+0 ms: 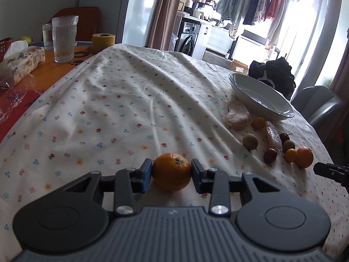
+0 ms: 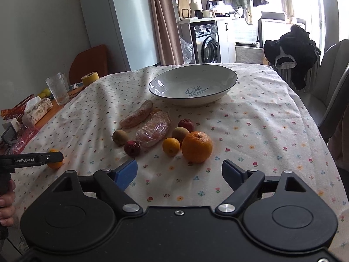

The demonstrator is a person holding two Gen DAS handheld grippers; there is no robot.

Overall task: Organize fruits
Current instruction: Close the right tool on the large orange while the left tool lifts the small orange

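left gripper (image 1: 171, 171) – tilting down over the flowered tablecloth (image 1: 122, 100), blue pads pressing both sides of a small round orange mandarin (image 1: 171, 172) | right gripper (image 2: 179, 171) – angling down, jaws gaping, gripping nothing, large orange (image 2: 197, 147) lying just ahead | white ceramic bowl (image 2: 193, 82) sitting farther back

left gripper (image 2: 62, 157) hiding most of a small orange (image 2: 54, 163) in right wrist view, hand (image 2: 6, 205) cut by left edge, right gripper (image 1: 315, 168) tip only at left view's right edge
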